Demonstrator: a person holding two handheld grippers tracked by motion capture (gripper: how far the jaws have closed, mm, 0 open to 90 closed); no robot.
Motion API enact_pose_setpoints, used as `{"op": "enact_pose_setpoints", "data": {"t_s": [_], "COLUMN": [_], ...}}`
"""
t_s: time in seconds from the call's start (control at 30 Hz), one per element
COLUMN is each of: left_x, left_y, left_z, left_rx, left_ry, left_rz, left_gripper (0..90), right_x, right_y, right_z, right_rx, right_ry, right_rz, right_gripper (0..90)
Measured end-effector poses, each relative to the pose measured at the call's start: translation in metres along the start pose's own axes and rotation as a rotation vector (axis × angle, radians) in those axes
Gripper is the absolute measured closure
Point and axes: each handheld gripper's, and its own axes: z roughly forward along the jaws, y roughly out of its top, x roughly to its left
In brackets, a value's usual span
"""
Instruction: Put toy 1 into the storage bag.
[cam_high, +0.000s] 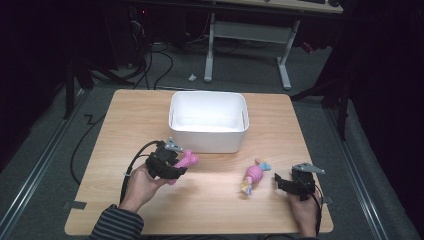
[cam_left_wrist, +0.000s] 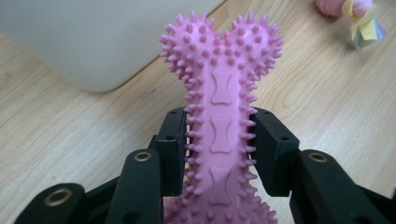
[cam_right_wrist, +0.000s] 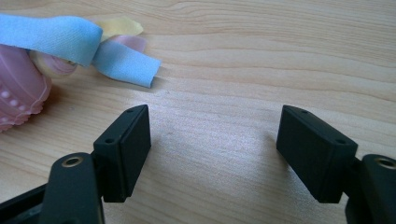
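A pink spiky bone-shaped toy (cam_left_wrist: 219, 107) is clamped by its shaft between the jaws of my left gripper (cam_left_wrist: 218, 140); one knobbed end sticks out past the jaws. From above, the left gripper (cam_high: 176, 162) holds the bone toy (cam_high: 186, 160) just off the table, in front of the white bin (cam_high: 208, 121). A pink candy-shaped toy with blue and yellow ribbon ends (cam_high: 254, 176) lies on the table to the right. My right gripper (cam_high: 281, 183) rests just right of it, jaws open with bare wood between them. The candy toy (cam_right_wrist: 28, 84) lies to the left of the right gripper (cam_right_wrist: 212, 149).
The wooden table (cam_high: 210, 205) has bare wood in front and on both sides of the bin. Cables trail off the left edge. Behind the table stands a white desk frame (cam_high: 250, 50) on grey floor.
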Motion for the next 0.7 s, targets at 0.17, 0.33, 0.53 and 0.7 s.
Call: {"op": "enact_pose_setpoints", "data": {"t_s": [0.17, 0.33, 0.53, 0.7], "left_x": [0.003, 0.005, 0.009, 0.013], "left_y": [0.000, 0.001, 0.005, 0.007], "left_z": [-0.011, -0.021, -0.031, -0.040], "left_rx": [-0.024, -0.044, -0.066, -0.078], "left_ry": [-0.005, -0.004, -0.013, -0.023], "left_rz": [-0.014, -0.009, -0.023, -0.028], "left_gripper": [59.0, 59.1, 59.1, 59.1], "right_x": [0.000, 0.000, 0.000, 0.000], "right_y": [0.000, 0.000, 0.000, 0.000], "right_z": [0.000, 0.000, 0.000, 0.000], "right_rx": [-0.001, -0.001, -0.001, 0.000], "right_ry": [-0.001, -0.002, -0.002, -0.001], "right_rz": [-0.002, -0.002, -0.004, -0.006], "right_gripper": [26.1, 26.1, 26.1, 25.8]}}
